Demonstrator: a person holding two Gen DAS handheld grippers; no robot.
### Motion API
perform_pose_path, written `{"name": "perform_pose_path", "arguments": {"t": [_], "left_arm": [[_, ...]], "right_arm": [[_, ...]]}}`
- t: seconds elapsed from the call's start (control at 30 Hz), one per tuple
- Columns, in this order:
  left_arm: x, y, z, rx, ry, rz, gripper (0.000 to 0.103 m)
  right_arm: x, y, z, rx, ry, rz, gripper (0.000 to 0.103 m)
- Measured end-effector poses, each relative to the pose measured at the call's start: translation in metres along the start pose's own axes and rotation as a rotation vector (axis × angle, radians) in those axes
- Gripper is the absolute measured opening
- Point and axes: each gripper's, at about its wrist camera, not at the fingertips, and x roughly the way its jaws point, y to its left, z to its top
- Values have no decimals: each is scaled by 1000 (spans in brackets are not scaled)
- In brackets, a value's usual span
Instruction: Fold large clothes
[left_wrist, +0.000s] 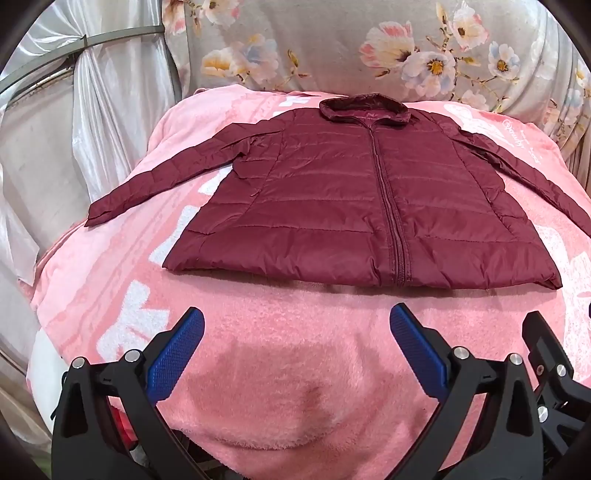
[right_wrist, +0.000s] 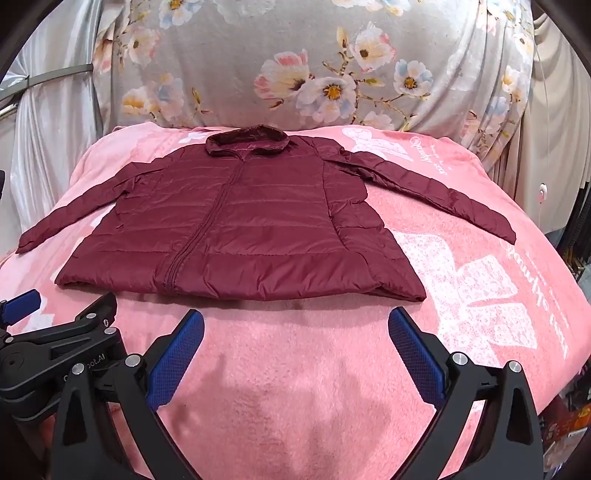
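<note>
Maroon puffer jacket (left_wrist: 354, 206) spread flat, zipped, front up on pink blanket (left_wrist: 280, 369), collar toward floral sheet (left_wrist: 332, 48); right cuff cut off at frame edge in left view. Left gripper (left_wrist: 297, 325) and right gripper (right_wrist: 295, 325) both wide apart, empty, short of hem.

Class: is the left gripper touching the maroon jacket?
Apart. The left wrist view shows pink blanket between the open left gripper and the maroon jacket hem.
</note>
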Motion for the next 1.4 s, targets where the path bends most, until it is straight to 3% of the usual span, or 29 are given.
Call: {"name": "perform_pose_path", "arguments": {"t": [1.4], "left_arm": [[9,4,-5,-1,15,0,98]], "right_arm": [[8,3,-7,-2,15,-2,98]]}}
